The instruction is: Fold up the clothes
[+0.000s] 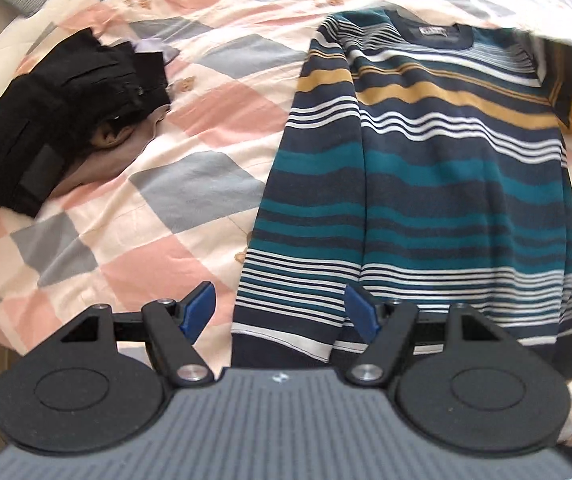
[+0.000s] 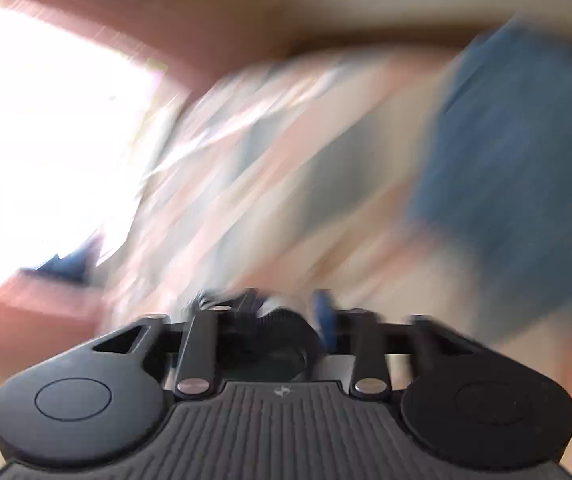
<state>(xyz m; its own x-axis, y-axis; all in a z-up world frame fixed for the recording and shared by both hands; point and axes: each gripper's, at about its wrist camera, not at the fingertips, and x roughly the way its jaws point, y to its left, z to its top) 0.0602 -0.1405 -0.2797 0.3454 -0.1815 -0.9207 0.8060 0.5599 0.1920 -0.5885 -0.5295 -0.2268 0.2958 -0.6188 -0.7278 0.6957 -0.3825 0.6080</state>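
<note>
**Striped sweater flat on the bed, left jaws apart**

The left hand-held gripper (image 1: 280, 312) hovers with its blue-padded fingers (image 1: 202, 306) wide apart, empty, over the sweater's hem. The striped knit sweater (image 1: 445, 184) lies flat at 1 o'clock on the checked pink-and-grey quilt (image 1: 158, 208), its left sleeve folded down along the body. At 10 o'clock sits a folded stack of black clothes (image 1: 54, 120). In the right wrist view the right hand-held gripper (image 2: 286, 312) is smeared by motion blur; I cannot tell its state. A blurred blue cloth (image 2: 517, 168) shows at 2 o'clock.
</note>
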